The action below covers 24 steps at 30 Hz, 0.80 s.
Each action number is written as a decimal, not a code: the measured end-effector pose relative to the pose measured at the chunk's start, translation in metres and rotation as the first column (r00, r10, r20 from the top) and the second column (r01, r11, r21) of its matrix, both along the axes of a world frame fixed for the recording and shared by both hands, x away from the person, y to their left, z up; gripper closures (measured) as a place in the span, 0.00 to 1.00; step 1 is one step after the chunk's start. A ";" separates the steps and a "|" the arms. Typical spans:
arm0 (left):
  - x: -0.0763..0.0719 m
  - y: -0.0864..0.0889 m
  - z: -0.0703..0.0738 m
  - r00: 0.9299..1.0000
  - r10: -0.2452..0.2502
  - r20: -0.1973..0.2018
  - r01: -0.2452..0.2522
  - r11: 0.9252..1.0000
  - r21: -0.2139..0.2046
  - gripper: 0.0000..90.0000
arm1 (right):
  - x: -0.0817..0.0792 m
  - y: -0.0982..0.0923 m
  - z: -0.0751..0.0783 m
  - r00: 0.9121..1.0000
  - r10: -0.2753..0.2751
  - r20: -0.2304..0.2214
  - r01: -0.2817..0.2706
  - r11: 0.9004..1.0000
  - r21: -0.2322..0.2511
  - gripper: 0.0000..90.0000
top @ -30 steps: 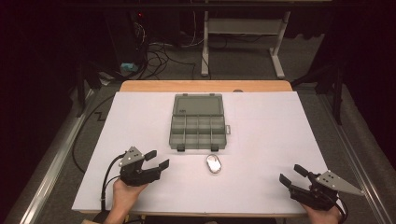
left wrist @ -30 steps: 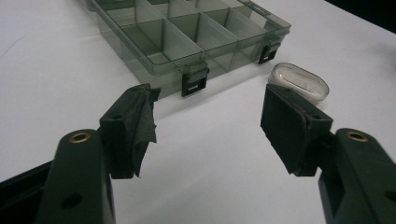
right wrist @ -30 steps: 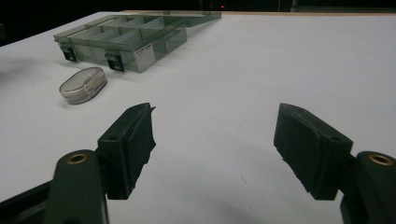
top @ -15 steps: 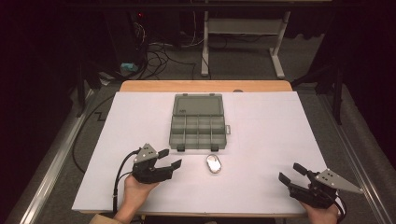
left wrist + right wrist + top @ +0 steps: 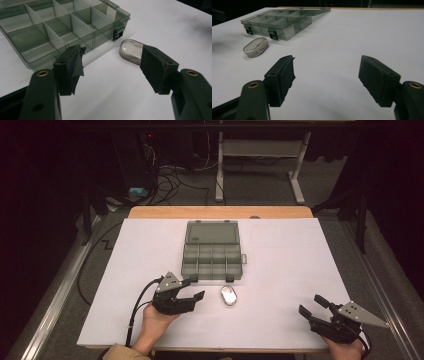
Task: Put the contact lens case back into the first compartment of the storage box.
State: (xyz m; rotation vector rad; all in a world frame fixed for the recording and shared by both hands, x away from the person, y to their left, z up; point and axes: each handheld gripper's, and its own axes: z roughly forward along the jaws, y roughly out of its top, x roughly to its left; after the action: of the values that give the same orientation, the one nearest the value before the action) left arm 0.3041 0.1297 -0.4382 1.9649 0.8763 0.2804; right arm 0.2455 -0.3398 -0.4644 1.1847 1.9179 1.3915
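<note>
Two grippers work over a white table (image 5: 280, 270) that spans the middle of the high view, with a wooden edge along its far side. On it, just above centre frame, sits a grey-green compartment box (image 5: 212, 251), its lid laid open flat toward the top of the frame and its divided trays bare; in the left gripper view the same box (image 5: 62, 27) takes the upper left, with a black latch at its near corner. At lower left of the high view the left gripper (image 5: 194, 289) is held in a hand (image 5: 155, 320), its jaws spread wide with nothing between them, pointing toward the right of the frame. At lower right the right gripper (image 5: 312, 305) hangs near the table's near edge, jaws likewise wide apart and empty, well apart from everything else. Smallest is a small oval case (image 5: 229, 295), pale with a clear shell, lying flat just below the box's front latches and near the left gripper's tips, to their right, not touched. In the left gripper view the case (image 5: 130, 51) lies just beyond the right-hand jaw, partly hidden behind it; in the right gripper view it (image 5: 256, 47) rests at middle left.
</note>
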 end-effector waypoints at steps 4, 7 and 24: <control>0.002 -0.007 0.001 1.000 -0.009 -0.006 0.009 1.000 0.008 0.39 | 0.000 0.000 0.000 1.000 0.001 0.001 -0.001 1.000 0.000 0.32; 0.005 -0.014 0.000 1.000 -0.023 -0.020 0.023 1.000 0.018 0.39 | 0.000 0.000 0.000 1.000 0.003 0.000 -0.003 1.000 0.000 0.32; 0.019 -0.055 -0.004 0.991 -0.110 -0.072 0.119 0.983 0.137 0.39 | 0.000 0.000 0.000 1.000 0.011 0.001 -0.011 1.000 0.002 0.32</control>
State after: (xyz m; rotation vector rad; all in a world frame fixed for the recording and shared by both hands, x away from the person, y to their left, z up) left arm 0.3227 0.0746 -0.4423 2.1576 0.7988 0.2174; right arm 0.2454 -0.3397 -0.4645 1.1757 1.9250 1.3993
